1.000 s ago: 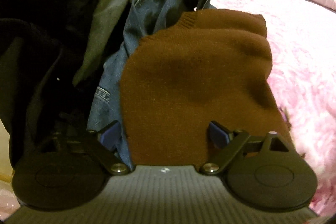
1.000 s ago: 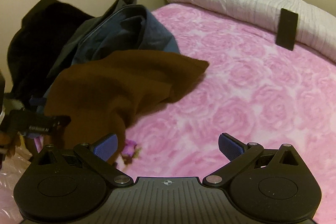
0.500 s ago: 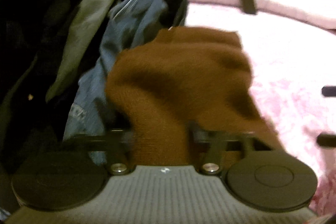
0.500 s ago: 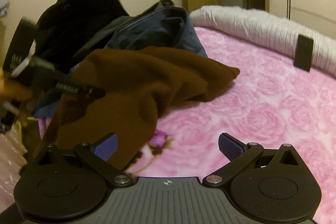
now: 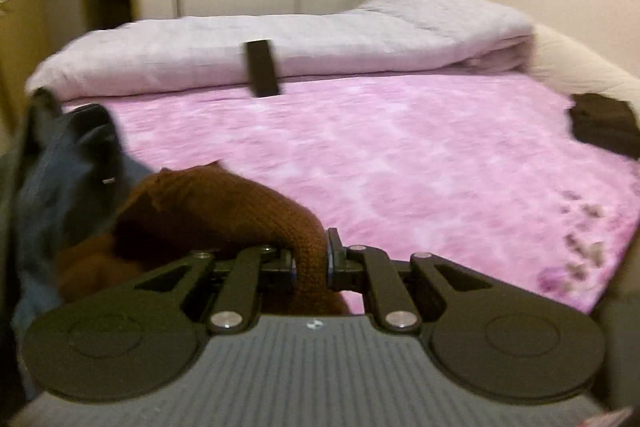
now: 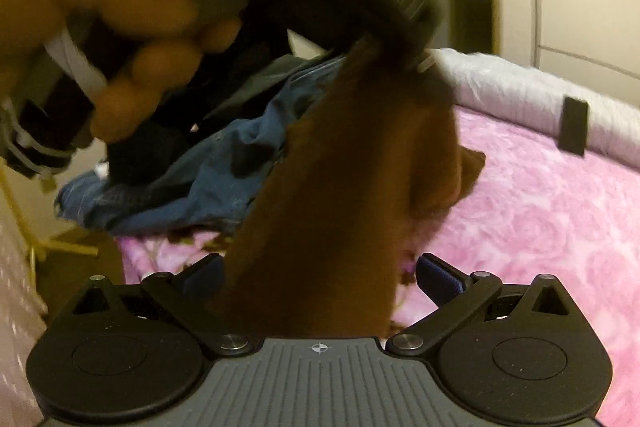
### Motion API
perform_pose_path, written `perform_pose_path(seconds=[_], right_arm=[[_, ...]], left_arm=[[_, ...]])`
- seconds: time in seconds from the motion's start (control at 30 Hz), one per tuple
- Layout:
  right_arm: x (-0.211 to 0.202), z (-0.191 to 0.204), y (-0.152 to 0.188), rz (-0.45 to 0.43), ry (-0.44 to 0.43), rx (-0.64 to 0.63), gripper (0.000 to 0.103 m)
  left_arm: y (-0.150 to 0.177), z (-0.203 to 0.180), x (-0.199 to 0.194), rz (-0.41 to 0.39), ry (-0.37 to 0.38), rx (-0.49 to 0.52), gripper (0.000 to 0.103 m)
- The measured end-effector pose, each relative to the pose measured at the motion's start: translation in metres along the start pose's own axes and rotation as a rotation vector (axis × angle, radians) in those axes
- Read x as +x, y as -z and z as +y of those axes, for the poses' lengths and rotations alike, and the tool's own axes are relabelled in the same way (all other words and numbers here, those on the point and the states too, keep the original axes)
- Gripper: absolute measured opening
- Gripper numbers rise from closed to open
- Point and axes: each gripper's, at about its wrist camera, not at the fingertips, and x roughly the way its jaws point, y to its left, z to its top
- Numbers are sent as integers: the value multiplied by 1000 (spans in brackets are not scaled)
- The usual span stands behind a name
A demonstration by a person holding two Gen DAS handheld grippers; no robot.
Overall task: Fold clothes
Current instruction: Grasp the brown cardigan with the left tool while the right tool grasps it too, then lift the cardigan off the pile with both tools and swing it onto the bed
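A brown knitted sweater (image 5: 224,203) is pinched at a fold by my left gripper (image 5: 311,259), whose jaws are still closing on the knit between them. In the right wrist view the sweater (image 6: 352,187) hangs down from the left gripper (image 6: 400,51), which a hand (image 6: 100,11) holds up high. The hanging cloth drops between the fingers of my right gripper (image 6: 320,275), which stands open with its blue pads clear of the fabric. The sweater's lower end is hidden behind the right gripper's body.
Denim clothes (image 6: 208,179) and dark garments are piled left of the sweater. The bed has a pink flowered blanket (image 5: 400,155), with a rolled white quilt (image 5: 320,47) at the far side and a black flat object (image 5: 262,69) against it. A dark folded garment (image 5: 604,125) lies far right.
The left gripper shut on the brown sweater, lifted it off the pile and swung toward the bed. The right gripper moved in until the hanging sweater lay between its open fingers.
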Motion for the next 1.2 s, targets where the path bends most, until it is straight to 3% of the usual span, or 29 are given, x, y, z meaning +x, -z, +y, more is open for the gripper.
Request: perform_pose_path(seconds=[0.07,0.13,0.2,0.23,0.3,0.37,0.4,0.47,0.53,0.67,0.8,0.93,1.03,1.1,1.13,1.2], right_arm=[[7,1,-1,-15,-2,27,103],[16,0,-3,-22,34,22,88],[26,-14,-7,-12,91,48,30],[30,-25,-10,-7,131,68,20],[31,-54,-13,7,148,118,12],[25,-85,-15,28,151,172,11],[21,-101,-15,40,157,203,11],[5,-133,-13,52,195,274,11],[-19,-161,-6,32,246,332,11],[-65,-199,18,8,367,428,11],[-117,-208,47,39,483,505,10],[-165,-208,78,71,622,565,11],[-180,-215,91,141,675,605,12],[-182,-212,96,195,706,595,34],[-184,-202,95,205,745,548,41],[-192,-185,93,216,779,463,63]], left_arm=[[-7,-7,8,23,49,-8,13],[-11,-9,14,45,75,-17,21],[-16,-3,23,62,101,-26,29],[-19,0,27,68,116,-28,35],[-25,10,35,64,148,-37,36],[-31,22,39,51,198,-70,41],[-33,28,38,41,218,-93,50],[-37,33,32,13,205,-99,59],[-38,30,27,-1,150,-34,61],[-18,5,32,5,-23,190,66],[20,-14,64,83,-62,268,68],[39,-18,93,120,-47,240,68],[44,-21,119,147,-19,209,68],[41,-28,139,172,9,195,68],[40,-33,148,187,19,194,68],[40,-42,165,217,28,192,68]])
